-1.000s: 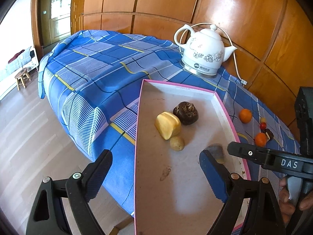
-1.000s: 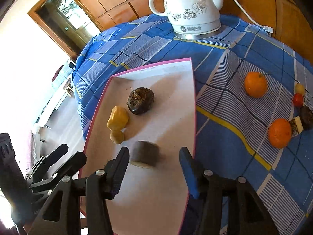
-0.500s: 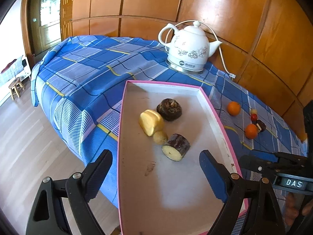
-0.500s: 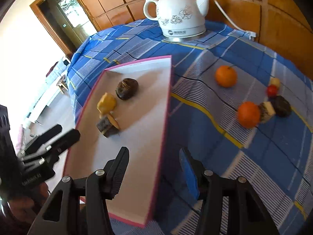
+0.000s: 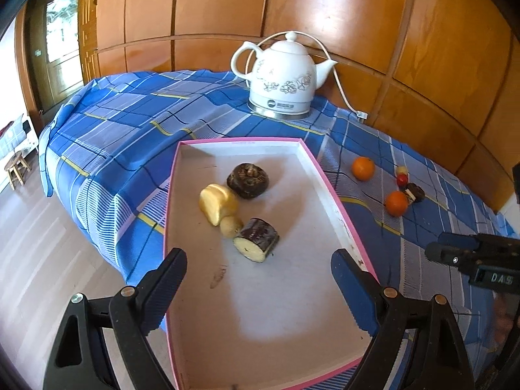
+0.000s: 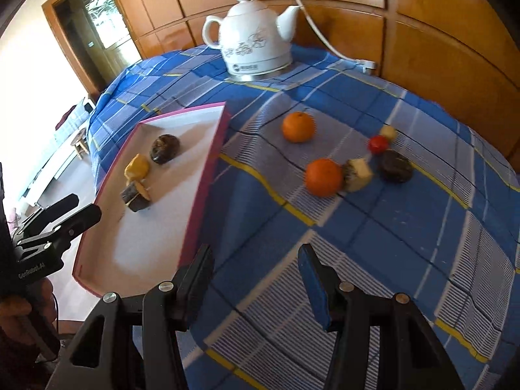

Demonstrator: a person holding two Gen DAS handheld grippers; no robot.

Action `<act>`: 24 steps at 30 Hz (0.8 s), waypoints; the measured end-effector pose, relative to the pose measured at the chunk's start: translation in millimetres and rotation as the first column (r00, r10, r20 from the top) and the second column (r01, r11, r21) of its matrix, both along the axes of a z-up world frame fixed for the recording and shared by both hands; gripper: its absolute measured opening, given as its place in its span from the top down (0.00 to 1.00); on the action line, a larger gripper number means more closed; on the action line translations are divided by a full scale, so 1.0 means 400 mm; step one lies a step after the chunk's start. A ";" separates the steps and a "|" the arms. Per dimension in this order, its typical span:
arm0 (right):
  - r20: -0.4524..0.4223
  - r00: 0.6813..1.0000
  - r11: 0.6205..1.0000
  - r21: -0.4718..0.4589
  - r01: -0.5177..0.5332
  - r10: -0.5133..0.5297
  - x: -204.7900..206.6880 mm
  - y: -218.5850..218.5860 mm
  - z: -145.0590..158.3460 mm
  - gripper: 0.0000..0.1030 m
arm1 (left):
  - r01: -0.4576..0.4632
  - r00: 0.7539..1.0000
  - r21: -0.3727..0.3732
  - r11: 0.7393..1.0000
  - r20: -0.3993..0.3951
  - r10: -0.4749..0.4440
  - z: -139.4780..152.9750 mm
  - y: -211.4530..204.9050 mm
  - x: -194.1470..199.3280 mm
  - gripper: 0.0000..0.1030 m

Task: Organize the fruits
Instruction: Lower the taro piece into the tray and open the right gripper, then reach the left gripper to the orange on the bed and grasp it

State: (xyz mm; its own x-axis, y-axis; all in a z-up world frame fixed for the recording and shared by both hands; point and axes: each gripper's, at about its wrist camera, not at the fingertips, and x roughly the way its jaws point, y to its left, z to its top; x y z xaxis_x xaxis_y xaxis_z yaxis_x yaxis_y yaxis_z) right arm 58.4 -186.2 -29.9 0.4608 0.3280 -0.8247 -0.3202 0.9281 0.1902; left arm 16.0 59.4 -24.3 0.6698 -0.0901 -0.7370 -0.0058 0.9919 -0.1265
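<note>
- Over the blue checked table (image 6: 373, 227), the right hand-held gripper (image 6: 256, 282) hangs open and empty.
- Round orange fruit (image 6: 323, 177) lies at twelve o'clock, touching a cut piece.
- Approach from its free side, then carry it to the pink-rimmed white tray (image 6: 201, 195).
- Left hand-held gripper (image 5: 258, 287) gapes empty over that tray.

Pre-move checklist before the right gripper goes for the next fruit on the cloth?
1. Right gripper open, empty: ok.
2. Left gripper open, empty, over the pink-rimmed tray: ok.
3. Tray has free floor beside the cut dark-skinned piece: ok.
4. Nearer orange in view, top clear: ok.
5. Its sides clear: not ok, cut pale chunk sits right against it.
6. Kettle cord away from the fruit: ok.
</note>
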 end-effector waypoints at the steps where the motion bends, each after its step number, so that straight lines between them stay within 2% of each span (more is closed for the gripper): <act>1: 0.001 1.000 1.000 0.000 0.004 -0.004 -0.001 -0.006 0.000 0.47 | 0.004 1.000 0.002 1.000 0.000 -0.004 -0.001 -0.004 -0.001 0.12; 14: 0.021 1.000 0.996 -0.088 0.015 -0.013 -0.017 -0.071 0.000 0.47 | 0.061 0.998 0.042 0.997 -0.011 -0.061 -0.007 -0.056 -0.004 0.12; 24: 0.021 0.994 0.982 -0.157 0.108 -0.106 -0.004 -0.226 0.005 0.47 | 0.108 0.994 0.054 0.993 -0.027 -0.106 -0.006 -0.091 0.015 0.12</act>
